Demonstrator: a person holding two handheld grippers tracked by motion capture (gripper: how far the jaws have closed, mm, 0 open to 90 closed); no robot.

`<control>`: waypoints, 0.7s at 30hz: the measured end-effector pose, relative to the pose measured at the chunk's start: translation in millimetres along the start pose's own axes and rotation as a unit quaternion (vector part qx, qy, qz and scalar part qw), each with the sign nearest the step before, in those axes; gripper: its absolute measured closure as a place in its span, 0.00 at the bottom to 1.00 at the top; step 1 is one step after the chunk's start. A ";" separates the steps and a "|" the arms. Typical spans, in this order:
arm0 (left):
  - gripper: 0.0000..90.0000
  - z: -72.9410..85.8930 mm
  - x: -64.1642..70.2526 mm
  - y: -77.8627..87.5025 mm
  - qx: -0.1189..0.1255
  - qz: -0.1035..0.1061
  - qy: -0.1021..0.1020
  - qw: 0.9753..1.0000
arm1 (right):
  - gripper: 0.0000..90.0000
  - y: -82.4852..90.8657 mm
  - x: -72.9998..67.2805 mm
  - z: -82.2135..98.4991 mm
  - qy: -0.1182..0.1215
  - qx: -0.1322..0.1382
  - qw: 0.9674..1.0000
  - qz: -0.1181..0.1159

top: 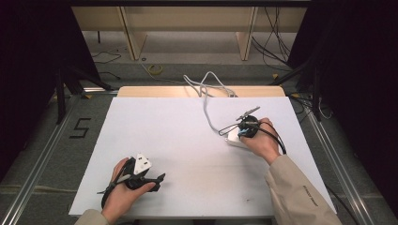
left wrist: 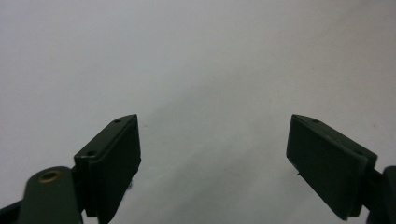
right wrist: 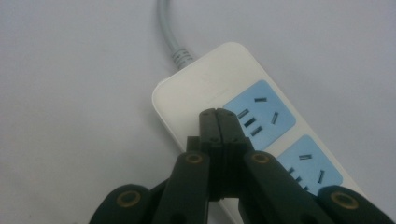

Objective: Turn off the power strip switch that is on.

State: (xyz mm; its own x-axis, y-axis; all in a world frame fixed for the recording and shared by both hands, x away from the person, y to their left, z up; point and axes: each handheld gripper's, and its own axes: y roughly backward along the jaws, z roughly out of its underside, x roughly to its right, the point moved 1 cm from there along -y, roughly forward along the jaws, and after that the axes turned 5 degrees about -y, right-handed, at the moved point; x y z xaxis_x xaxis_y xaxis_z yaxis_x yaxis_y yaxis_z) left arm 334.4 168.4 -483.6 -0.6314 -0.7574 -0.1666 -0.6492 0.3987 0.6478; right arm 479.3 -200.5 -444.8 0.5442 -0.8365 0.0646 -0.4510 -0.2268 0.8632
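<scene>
I see a lab or test room: black curtains (top: 33, 56), loose cables (top: 274, 40) on the floor, a taped number (top: 80, 127) beside the table (top: 187, 140).

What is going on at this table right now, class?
A person sits at a white table holding a gripper in each hand. The right gripper has its fingers pressed together, resting over a white power strip with blue sockets, whose grey cord trails off the far edge. The left gripper rests open over bare tabletop, holding nothing.
</scene>
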 end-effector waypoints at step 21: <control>0.20 0.4 0.4 0.2 0.001 -0.001 0.002 1.000 | 1.00 11.4 -9.8 5.2 0.014 0.003 1.000 -0.007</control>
State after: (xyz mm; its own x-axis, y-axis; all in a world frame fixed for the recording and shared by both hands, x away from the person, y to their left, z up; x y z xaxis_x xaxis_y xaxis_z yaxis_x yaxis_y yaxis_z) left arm 333.8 168.3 -483.9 -0.6287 -0.7600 -0.1648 -0.6508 0.3983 0.6464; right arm 465.1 -197.4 -438.2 0.5704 -0.8187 0.0662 -0.4467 -0.2416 0.8615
